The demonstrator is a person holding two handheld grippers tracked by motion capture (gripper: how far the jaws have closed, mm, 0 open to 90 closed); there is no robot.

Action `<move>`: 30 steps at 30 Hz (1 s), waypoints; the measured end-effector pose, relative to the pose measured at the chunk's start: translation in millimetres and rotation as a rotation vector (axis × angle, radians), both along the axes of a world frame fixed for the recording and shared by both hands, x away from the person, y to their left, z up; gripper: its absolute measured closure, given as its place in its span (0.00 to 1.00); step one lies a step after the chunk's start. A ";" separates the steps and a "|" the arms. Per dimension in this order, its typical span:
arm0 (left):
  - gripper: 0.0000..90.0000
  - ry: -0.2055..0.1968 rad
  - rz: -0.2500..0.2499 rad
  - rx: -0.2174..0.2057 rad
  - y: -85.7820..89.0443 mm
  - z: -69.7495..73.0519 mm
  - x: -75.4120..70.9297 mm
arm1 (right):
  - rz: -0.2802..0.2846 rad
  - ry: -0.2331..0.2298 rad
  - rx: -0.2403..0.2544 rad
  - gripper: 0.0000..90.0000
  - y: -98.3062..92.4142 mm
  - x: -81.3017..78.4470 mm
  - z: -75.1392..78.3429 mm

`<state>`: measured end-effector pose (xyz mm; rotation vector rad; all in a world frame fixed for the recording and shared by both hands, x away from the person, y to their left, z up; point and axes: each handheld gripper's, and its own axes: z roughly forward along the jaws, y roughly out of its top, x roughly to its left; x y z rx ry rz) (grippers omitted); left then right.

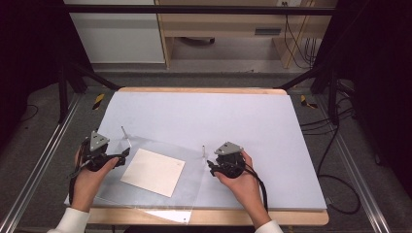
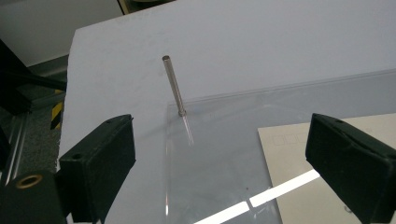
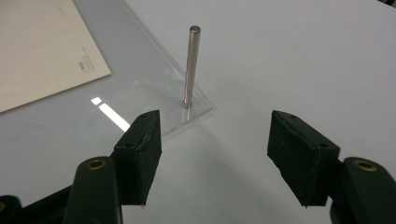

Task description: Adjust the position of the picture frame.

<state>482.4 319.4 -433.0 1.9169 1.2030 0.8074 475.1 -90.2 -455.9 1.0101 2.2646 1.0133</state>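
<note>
Down at the near edge of the pale blue table top (image 1: 272, 126), a clear see-through plastic sheet (image 1: 194, 191) lies flat, and its near edge hangs a little over the table's wooden rim. On top of it, or maybe under it, rests a cream square card (image 1: 153, 171). A little farther away, the left gripper (image 1: 124, 154) and the right gripper (image 1: 210, 165) sit at the two far corners of the sheet. Both have their jaws wide apart and hold nothing. Just past each one stands a thin metal pin: the left pin (image 2: 174, 84) and the right pin (image 3: 191, 67), each stuck up from a corner of the sheet. It looks like the pins are the next things to grab, so most of the work is not done yet.
</note>
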 end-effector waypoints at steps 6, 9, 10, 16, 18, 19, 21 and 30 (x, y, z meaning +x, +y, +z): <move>0.09 0.001 0.012 -0.012 -2.9 0.7 1.1 | 0.006 0.027 0.021 0.49 1.0 0.9 2.2; 0.09 -0.001 0.016 -0.012 -3.7 0.8 0.4 | 0.022 0.031 0.000 0.53 1.4 3.6 6.3; 0.10 -0.001 0.014 -0.008 -3.8 0.7 0.0 | 0.028 0.032 -0.010 0.55 1.4 5.4 7.3; 0.11 -0.004 0.012 0.000 -6.1 0.8 -1.1 | 0.047 0.046 -0.036 0.62 5.4 15.2 10.5; 0.11 -0.005 0.013 -0.001 -6.1 1.9 -1.0 | 0.058 0.058 -0.033 0.64 6.8 17.8 9.0; 0.11 -0.006 0.014 -0.004 -6.0 2.2 -1.2 | 0.066 0.062 -0.038 0.65 8.3 19.0 8.3; 0.12 -0.007 0.018 -0.006 -5.3 2.3 -1.4 | 0.081 0.069 -0.039 0.66 12.4 21.6 7.1; 0.13 -0.003 0.032 0.005 -0.8 0.1 -0.8 | 0.109 0.092 -0.045 0.74 36.5 38.5 -3.5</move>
